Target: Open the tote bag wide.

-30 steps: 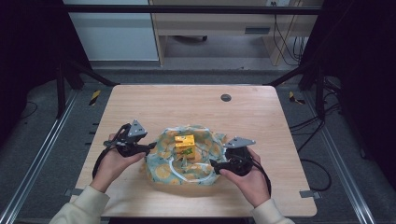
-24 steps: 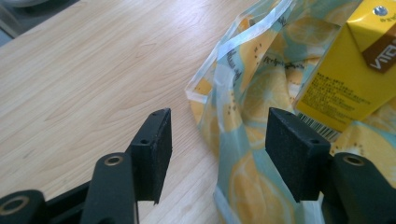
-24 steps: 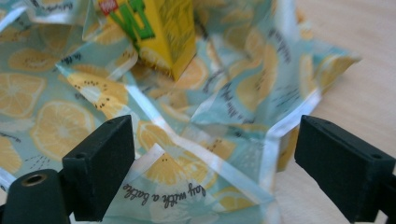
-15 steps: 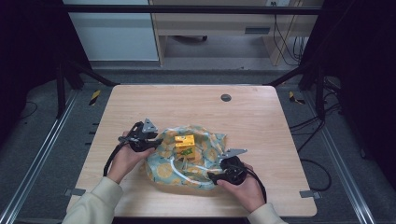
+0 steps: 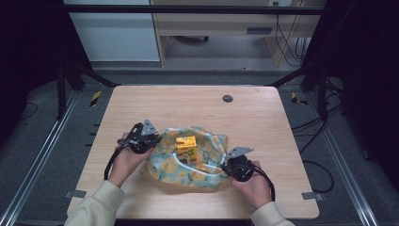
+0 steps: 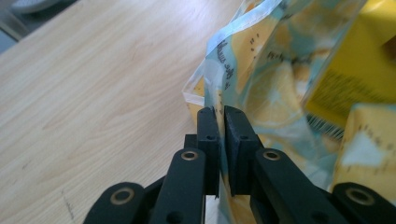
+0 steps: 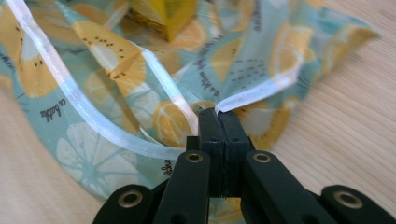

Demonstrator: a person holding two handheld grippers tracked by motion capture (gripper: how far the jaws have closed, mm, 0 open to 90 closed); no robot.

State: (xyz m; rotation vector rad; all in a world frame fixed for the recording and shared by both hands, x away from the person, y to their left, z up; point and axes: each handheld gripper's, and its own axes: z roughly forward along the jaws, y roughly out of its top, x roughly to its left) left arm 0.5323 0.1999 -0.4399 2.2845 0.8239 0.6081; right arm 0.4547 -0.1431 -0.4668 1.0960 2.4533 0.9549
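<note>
Both hand-held grippers, L (image 5: 155, 139) & R (image 5: 225, 165), clamp shut on bag (image 5: 207, 165) rim, now nearer surface's front edge; yellow box (image 5: 187, 146) exposed, mouth prob. being opened.

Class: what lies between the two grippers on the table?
Between left gripper and right gripper, the high view shows the lemon-print cloth with a yellow box on it.
</note>
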